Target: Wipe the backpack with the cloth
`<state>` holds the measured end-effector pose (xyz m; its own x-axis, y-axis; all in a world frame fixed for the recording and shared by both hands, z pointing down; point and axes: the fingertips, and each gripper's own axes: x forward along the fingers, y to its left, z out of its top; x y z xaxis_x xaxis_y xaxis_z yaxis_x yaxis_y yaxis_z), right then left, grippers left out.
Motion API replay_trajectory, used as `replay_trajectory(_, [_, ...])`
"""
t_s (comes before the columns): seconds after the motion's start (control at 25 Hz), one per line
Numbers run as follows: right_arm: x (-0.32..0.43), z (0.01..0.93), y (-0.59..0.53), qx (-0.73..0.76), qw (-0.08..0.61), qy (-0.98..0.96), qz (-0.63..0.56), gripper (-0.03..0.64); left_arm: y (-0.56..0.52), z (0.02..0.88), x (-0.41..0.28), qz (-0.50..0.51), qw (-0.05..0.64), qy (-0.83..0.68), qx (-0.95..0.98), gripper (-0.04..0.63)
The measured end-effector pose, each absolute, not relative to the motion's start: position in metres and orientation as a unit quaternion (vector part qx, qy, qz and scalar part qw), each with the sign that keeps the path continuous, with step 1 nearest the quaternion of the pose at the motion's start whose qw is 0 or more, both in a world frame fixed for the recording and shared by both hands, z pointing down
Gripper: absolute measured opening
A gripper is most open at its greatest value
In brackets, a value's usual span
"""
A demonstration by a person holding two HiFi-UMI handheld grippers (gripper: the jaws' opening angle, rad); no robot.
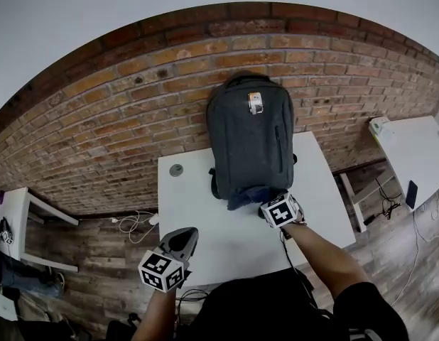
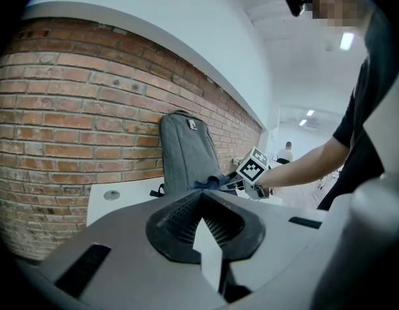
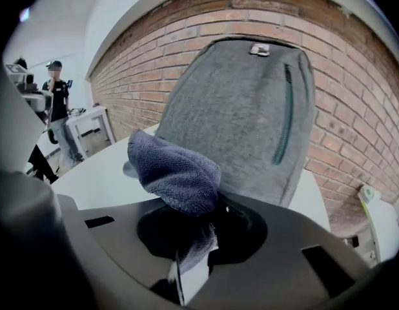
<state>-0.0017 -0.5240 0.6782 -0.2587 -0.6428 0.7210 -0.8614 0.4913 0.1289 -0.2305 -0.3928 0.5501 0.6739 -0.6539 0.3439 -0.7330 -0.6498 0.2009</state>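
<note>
Two handheld grippers work at a grey backpack (image 1: pixel 251 137) standing upright on a white table (image 1: pixel 205 212) against a brick wall (image 1: pixel 120 112). Clamped between the right gripper's (image 3: pixel 190 260) jaws is a bunched blue cloth (image 3: pixel 173 173), held at the foot of the backpack's front panel. Well short of the backpack and off to its left, the left gripper (image 1: pixel 182 239) hangs over the table, jaws closed together on nothing.

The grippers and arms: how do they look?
The left gripper and right gripper are grey, black around the jaws; each carries a white cube with black square markers. The person wears a black short-sleeved shirt.
</note>
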Motion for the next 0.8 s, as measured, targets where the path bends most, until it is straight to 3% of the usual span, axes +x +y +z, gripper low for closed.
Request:
replay_trajectory(0.4, [0.097, 0.623, -0.523, 0.595, 0.289, -0.74, 0.121, 0.063, -0.393, 0.545, -0.229, 0.119, 0.156, -0.383, 0.903, -0.02])
replay_trajectory(0.8, [0.114, 0.535, -0.481, 0.651, 0.165, -0.739, 0.048, 0.063, -0.391, 0.542, -0.248, 0.106, 0.16, -0.391, 0.9, -0.02])
